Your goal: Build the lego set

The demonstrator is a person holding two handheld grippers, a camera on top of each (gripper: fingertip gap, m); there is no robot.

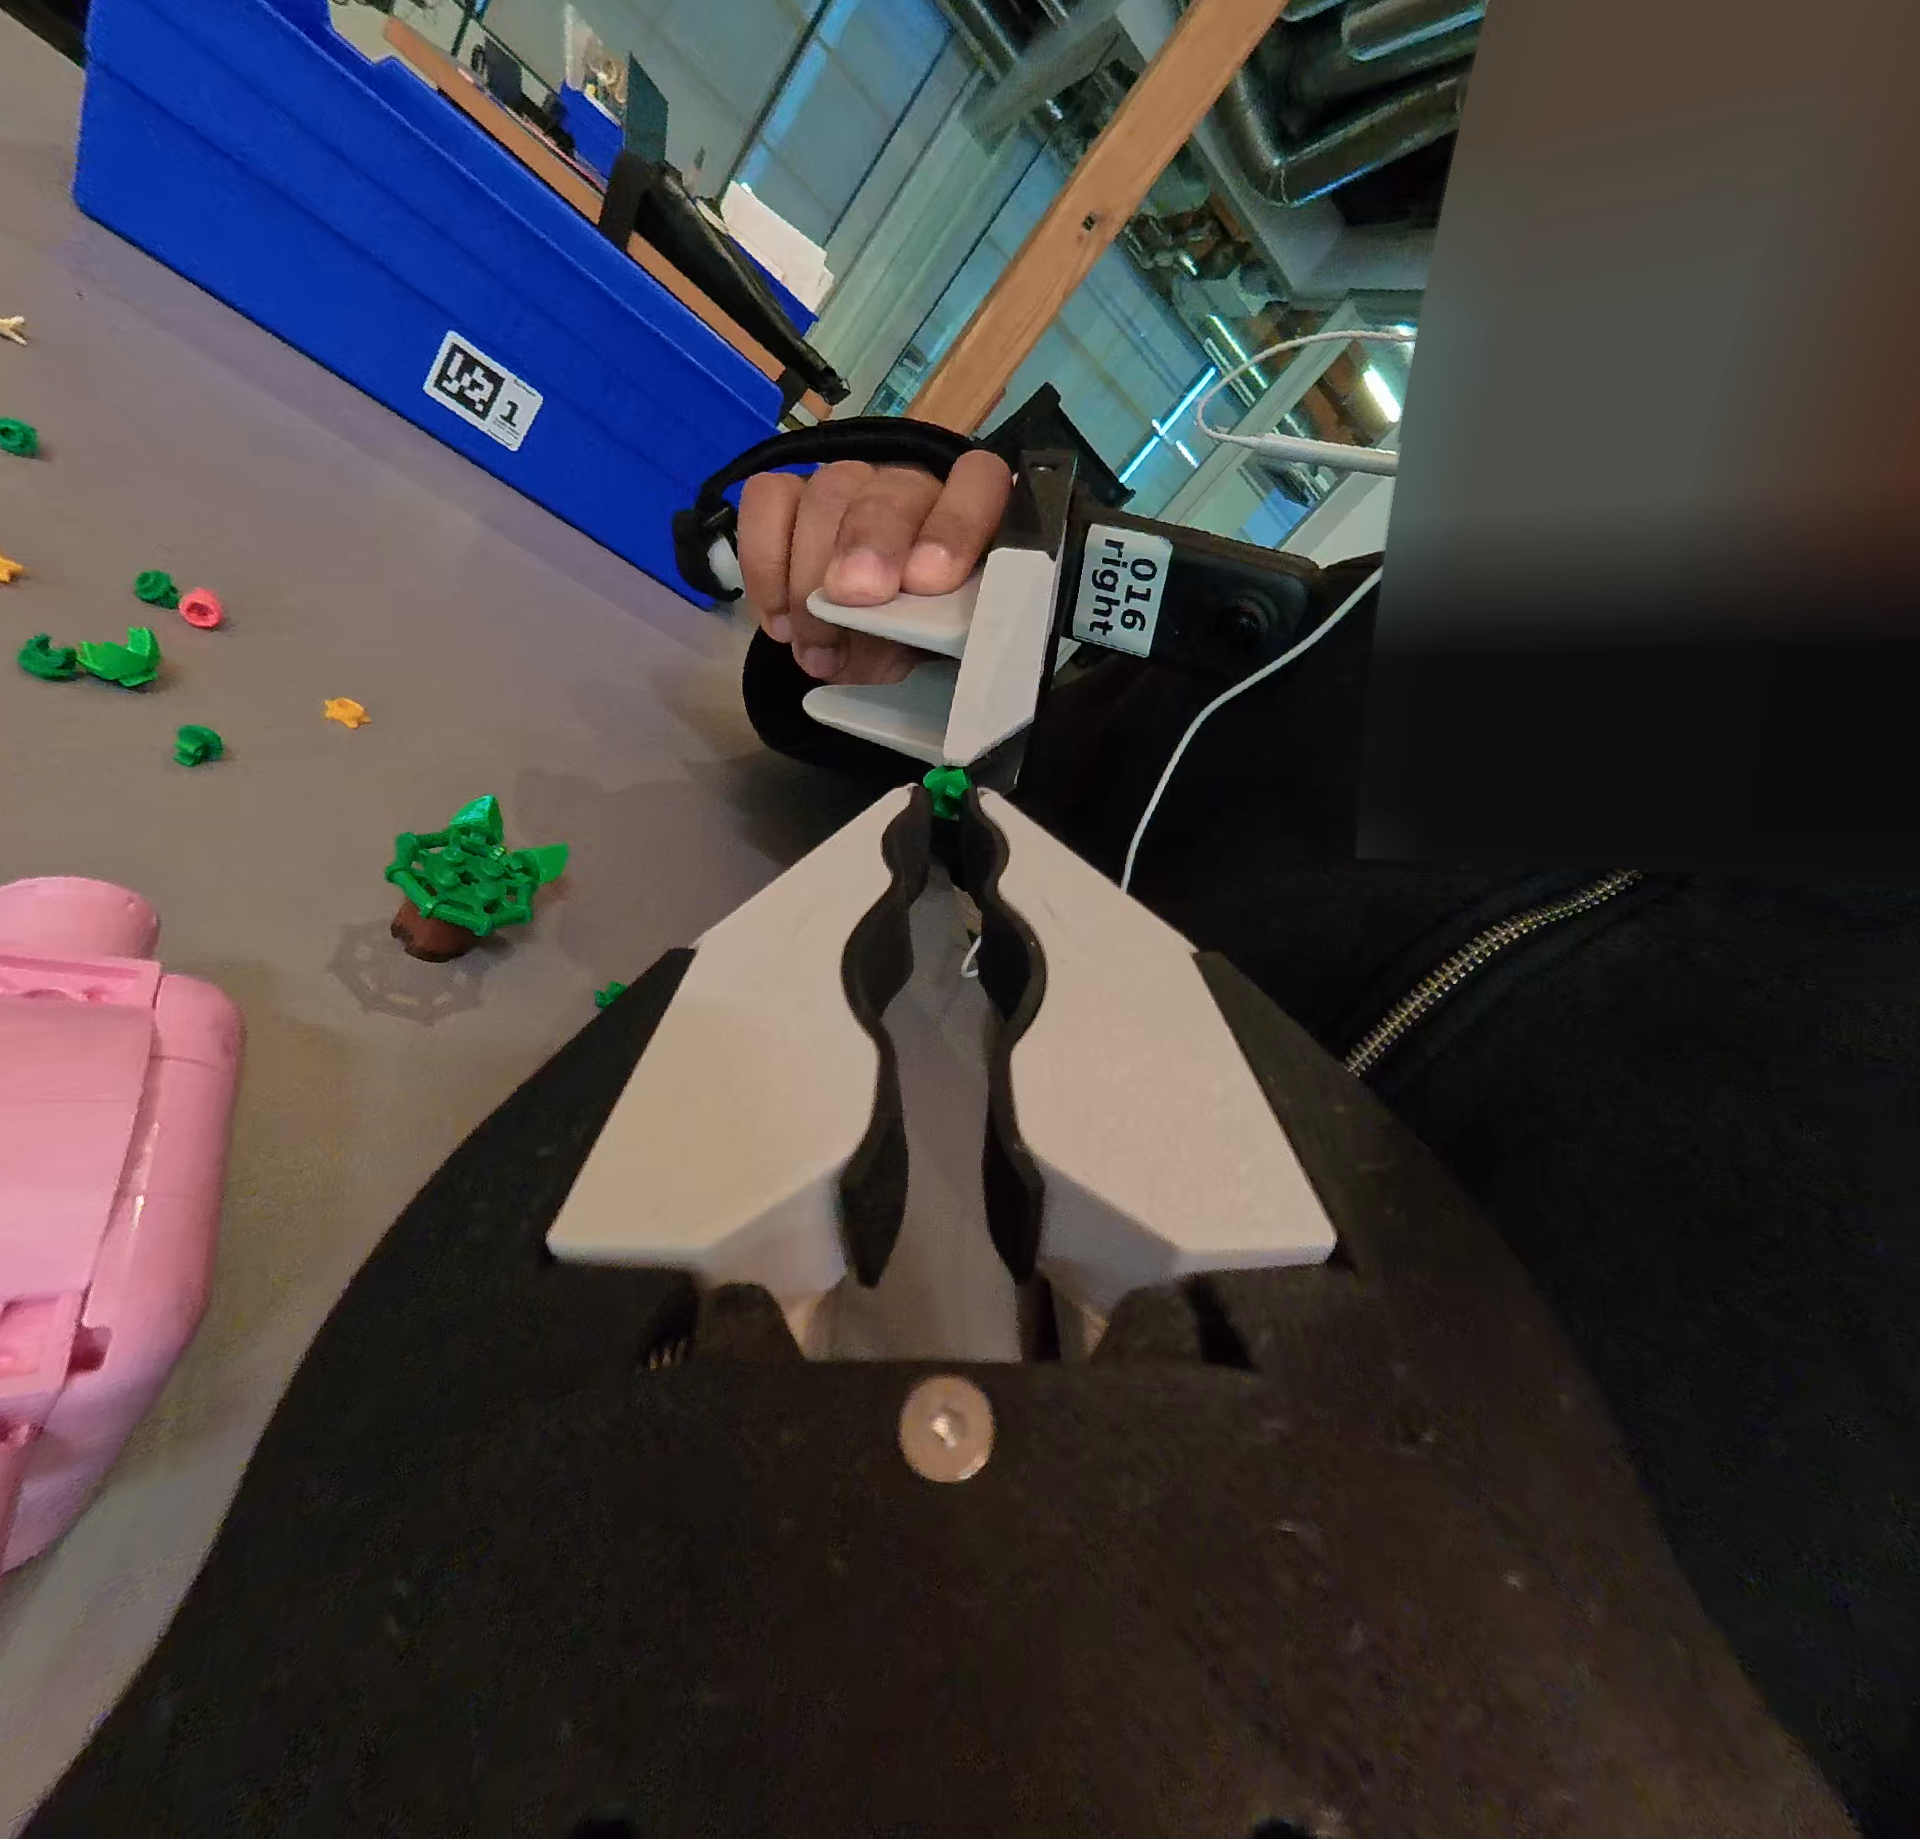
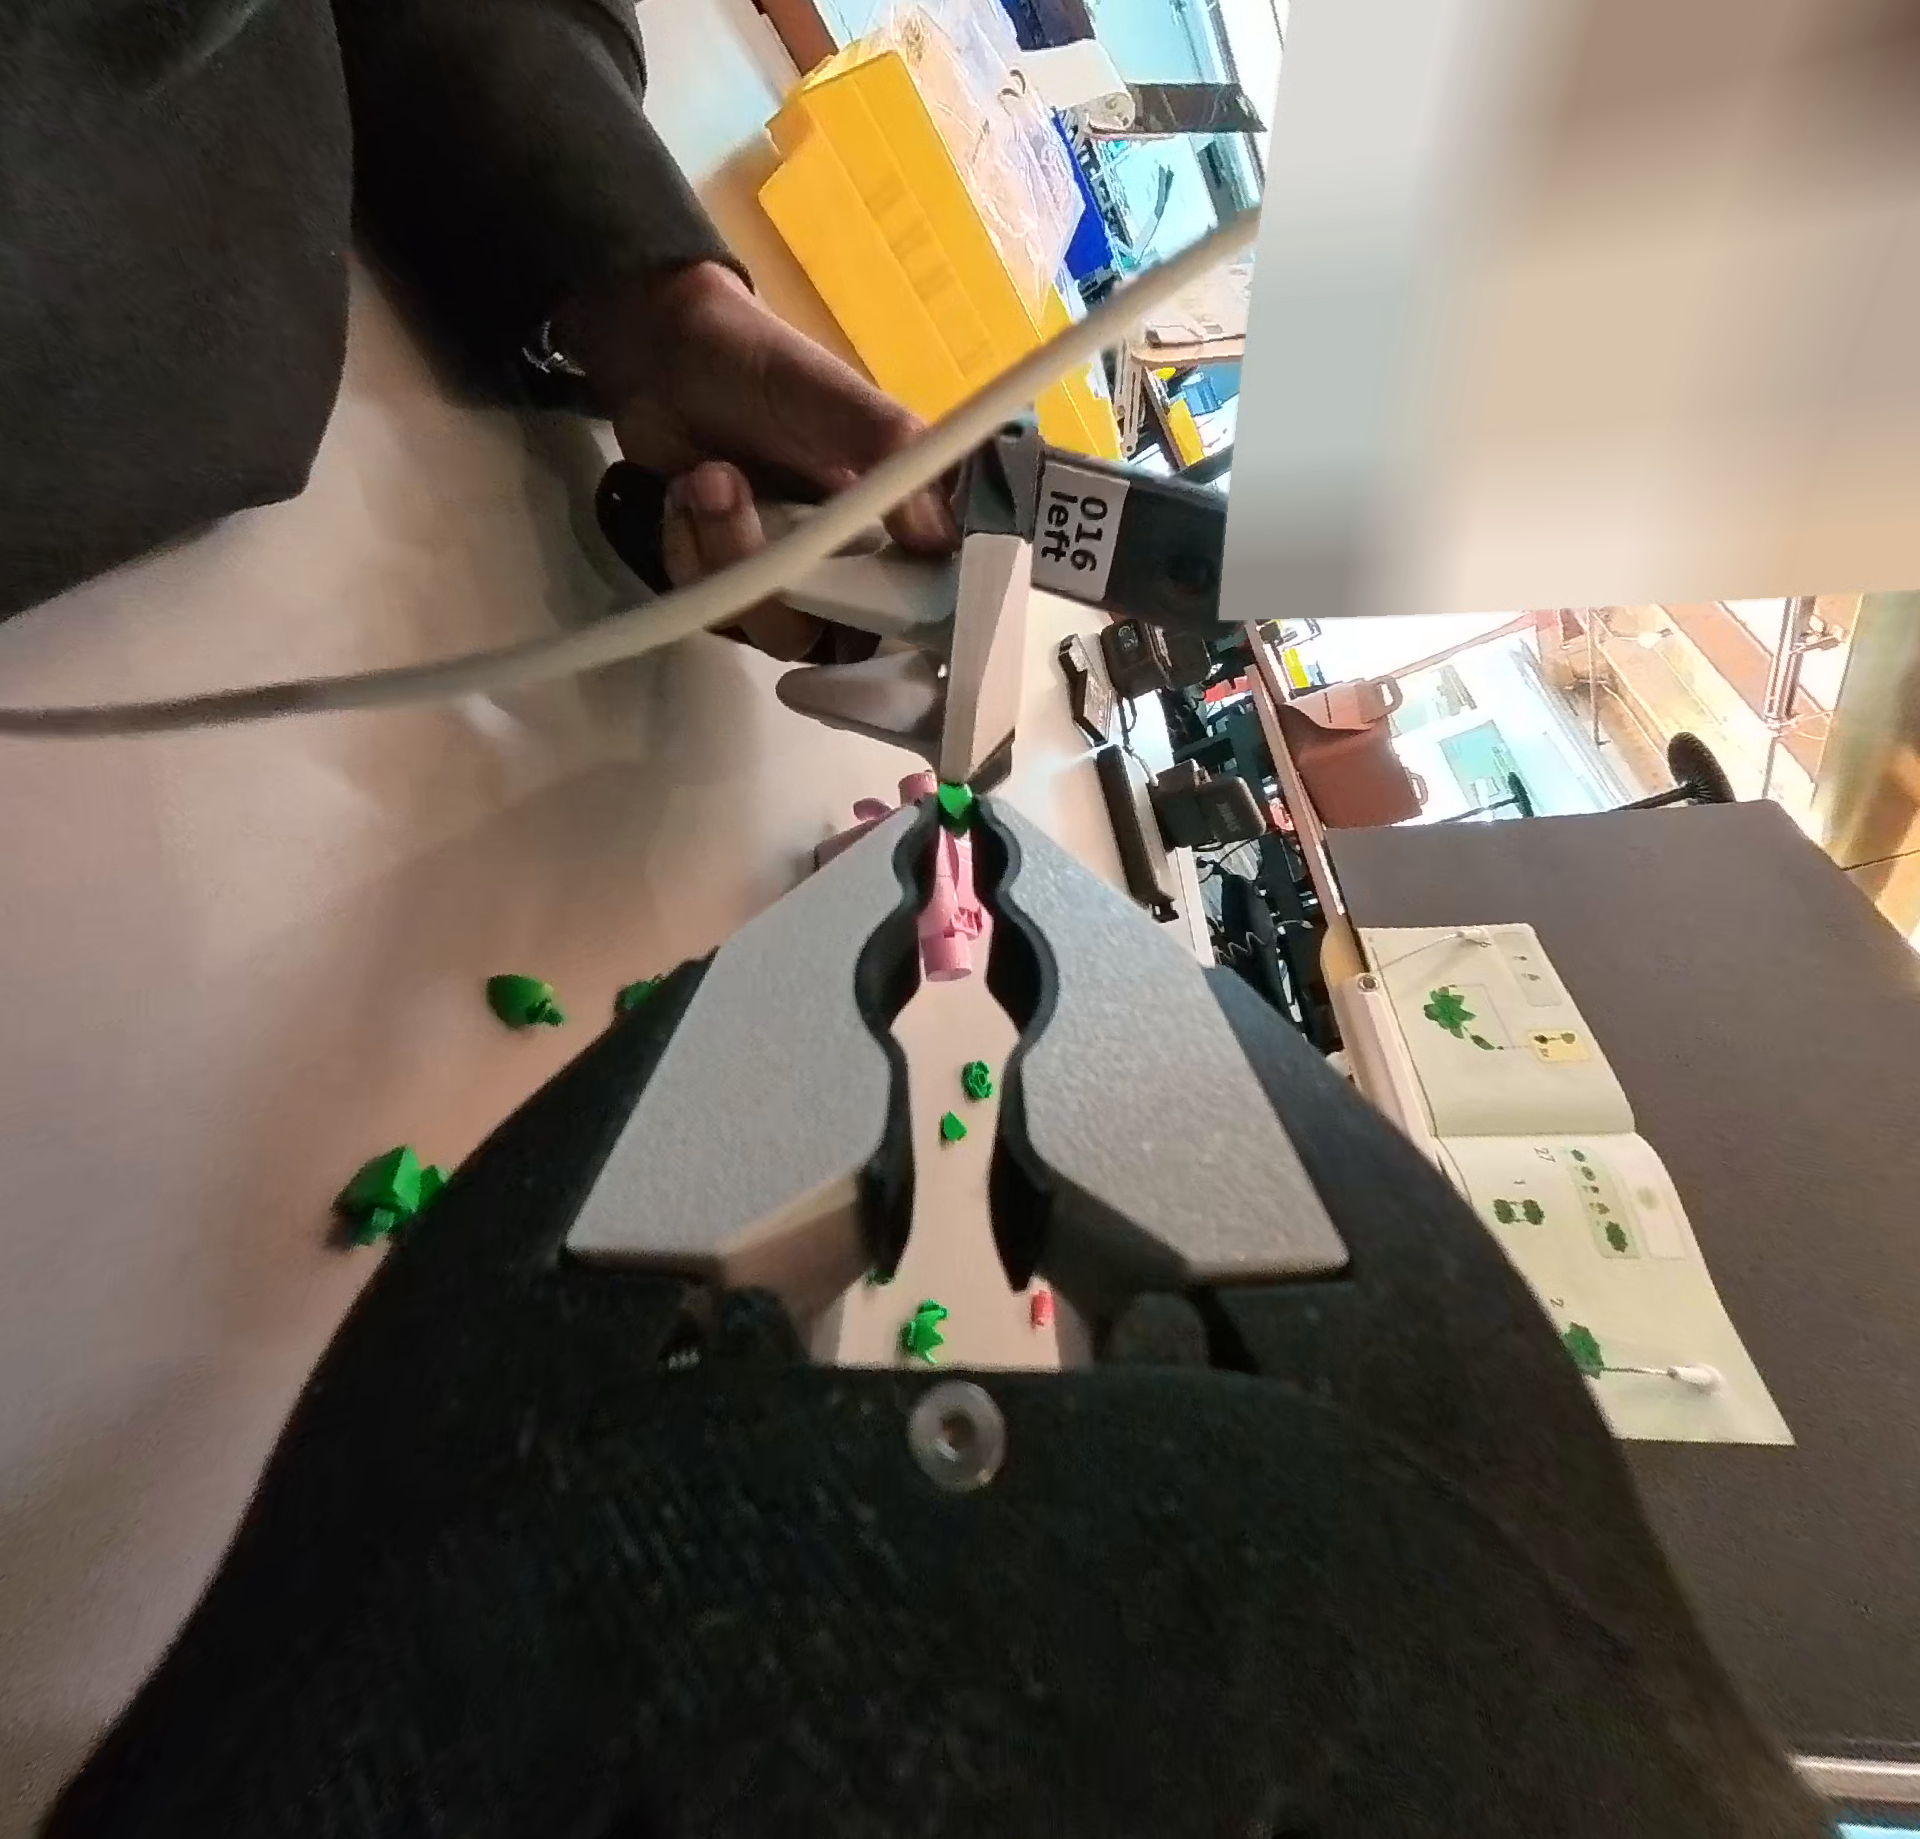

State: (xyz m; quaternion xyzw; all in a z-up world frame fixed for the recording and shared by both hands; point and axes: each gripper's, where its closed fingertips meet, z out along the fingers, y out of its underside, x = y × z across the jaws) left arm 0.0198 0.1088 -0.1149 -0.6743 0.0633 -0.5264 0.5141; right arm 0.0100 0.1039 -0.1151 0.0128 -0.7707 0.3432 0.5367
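- Tip to tip: left gripper [image 1: 943,802] and right gripper [image 2: 956,821] meet head-on above the table [image 1: 312,802], both pinching one small green lego piece [image 1: 944,790].
- Piece too small to judge its axis.
- Green plant build [image 1: 468,875] sits well left of that piece.

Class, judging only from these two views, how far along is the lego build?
Done: one green plant in a brown pot stands assembled on the table. In hand: the left claw and right claw meet tip to tip on a small green piece. Left: loose green pieces lie scattered.
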